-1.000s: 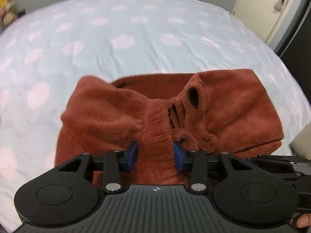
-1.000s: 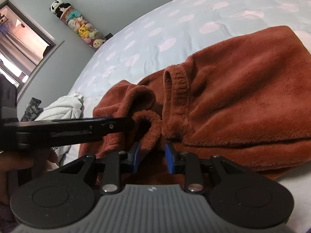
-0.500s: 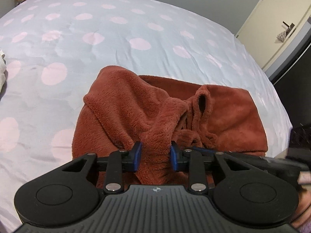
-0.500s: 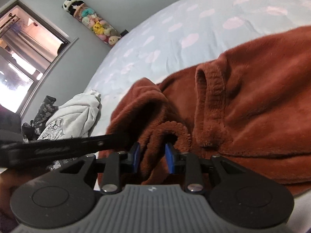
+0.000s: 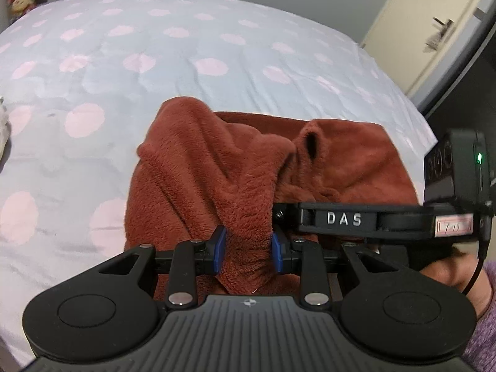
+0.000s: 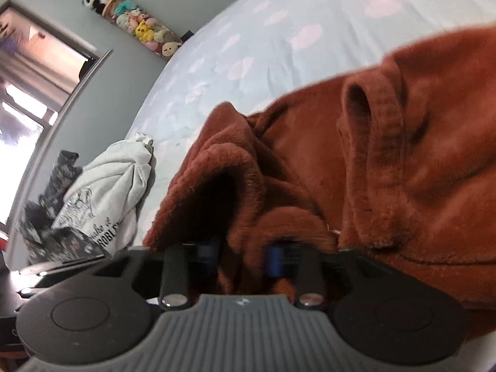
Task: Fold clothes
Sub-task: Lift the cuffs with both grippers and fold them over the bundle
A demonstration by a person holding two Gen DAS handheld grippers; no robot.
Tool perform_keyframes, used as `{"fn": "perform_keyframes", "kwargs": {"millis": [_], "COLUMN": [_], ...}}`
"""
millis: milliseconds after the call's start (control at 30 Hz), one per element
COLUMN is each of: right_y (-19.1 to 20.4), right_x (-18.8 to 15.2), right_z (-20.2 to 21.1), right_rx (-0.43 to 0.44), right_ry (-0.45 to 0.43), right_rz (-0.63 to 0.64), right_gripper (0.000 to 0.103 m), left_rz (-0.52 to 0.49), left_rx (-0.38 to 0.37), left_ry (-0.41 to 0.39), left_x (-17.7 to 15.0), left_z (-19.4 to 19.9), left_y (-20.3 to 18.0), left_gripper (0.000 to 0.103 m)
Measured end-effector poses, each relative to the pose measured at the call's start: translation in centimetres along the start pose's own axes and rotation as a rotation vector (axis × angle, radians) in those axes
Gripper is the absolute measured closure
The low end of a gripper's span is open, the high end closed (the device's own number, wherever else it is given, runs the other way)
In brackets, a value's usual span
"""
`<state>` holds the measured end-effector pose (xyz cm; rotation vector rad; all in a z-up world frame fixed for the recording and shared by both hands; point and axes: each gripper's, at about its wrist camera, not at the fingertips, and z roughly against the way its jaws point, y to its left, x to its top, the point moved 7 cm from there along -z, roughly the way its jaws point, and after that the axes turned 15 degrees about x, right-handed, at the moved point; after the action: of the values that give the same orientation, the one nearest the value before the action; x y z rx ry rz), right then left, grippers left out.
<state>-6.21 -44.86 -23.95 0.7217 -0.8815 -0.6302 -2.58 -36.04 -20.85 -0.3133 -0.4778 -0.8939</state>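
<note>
Plainly, in the left wrist view, the left gripper point(image 5: 248, 249) has its blue-padded tongs pinched on a thick bunch of the rust-brown fleece garment point(image 5: 217, 167), which lies on the pale blue bedspread with pink dots point(image 5: 139, 62), nearer the right side of the bed. The held fabric rises in a ridge from the near edge toward the far left, while the rest of the garment lies flat to the right, with a ribbed opening point(image 5: 311, 145) standing up in the middle. The right gripper point(image 5: 280, 214) comes in from the right, its black arm marked DAS close beside the left one; its fingertips are buried in fleece. A cream door point(image 5: 434, 31) stands at far right.

From the right wrist view, the right gripper point(image 6: 243, 255) also has its tongs narrowed on a fold of the same fleece, though motion blur softens the pads. A white printed garment point(image 6: 105, 192) and a dark patterned cloth point(image 6: 52, 214) are heaped at near left, and soft toys point(image 6: 139, 28) line the far wall.

Two risks stand out. Both grips sit very close together, so the carried edge may sag and crumple rather than fold flat. Plush, bulky fabric may also slip from the pads, dropping the fold askew.
</note>
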Motion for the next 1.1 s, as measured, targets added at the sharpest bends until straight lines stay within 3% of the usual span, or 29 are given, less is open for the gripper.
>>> {"fn": "perform_keyframes", "kwargs": {"millis": [133, 200, 300, 467, 567, 633, 800, 967, 1000, 1100], "right_y": [0.9, 1.0, 0.4, -1.9, -2.0, -1.6, -1.4, -2.2, -2.4, -1.6], "right_x": [0.9, 1.7, 3.2, 4.4, 3.4, 2.4, -0.5, -3.2, -3.4, -3.3], "right_z": [1.2, 1.9, 3.2, 5.0, 4.7, 4.4, 4.1, 3.1, 2.9, 2.5], "right_rx": [-0.017, -0.019, 0.024, 0.024, 0.02, 0.015, 0.011, 0.019, 0.024, 0.017], "right_ry": [-0.036, -0.052, -0.066, -0.095, -0.063, -0.035, 0.037, 0.06, 0.051, 0.022], "right_rz": [0.034, 0.031, -0.029, -0.175, -0.179, -0.168, -0.163, -0.196, -0.206, -0.177], "right_gripper": [0.082, 0.083, 0.083, 0.083, 0.078, 0.061, 0.052, 0.052, 0.052, 0.082], "left_rz": [-0.033, -0.052, -0.096, -0.112, -0.147, -0.156, -0.141, -0.143, -0.148, -0.163], "left_rx": [-0.041, -0.017, 0.021, -0.035, -0.048, -0.062, -0.082, -0.086, -0.083, -0.069], "left_ry": [-0.012, -0.018, -0.025, -0.023, -0.011, -0.004, -0.012, -0.012, -0.013, -0.038], "left_x": [-0.3, -0.4, -0.7, -0.9, -1.5, -2.1, -2.9, -3.4, -3.4, -3.0], "left_z": [1.1, 1.5, 2.1, 2.3, 1.6, 1.5, 1.5, 1.7, 1.7, 1.8], "left_y": [-0.7, -0.6, -0.3, -1.4, -3.0, -3.4, -3.3, -3.4, -3.5, -3.9], "left_gripper": [0.077, 0.079, 0.081, 0.081, 0.08, 0.08, 0.08, 0.08, 0.08, 0.076]}}
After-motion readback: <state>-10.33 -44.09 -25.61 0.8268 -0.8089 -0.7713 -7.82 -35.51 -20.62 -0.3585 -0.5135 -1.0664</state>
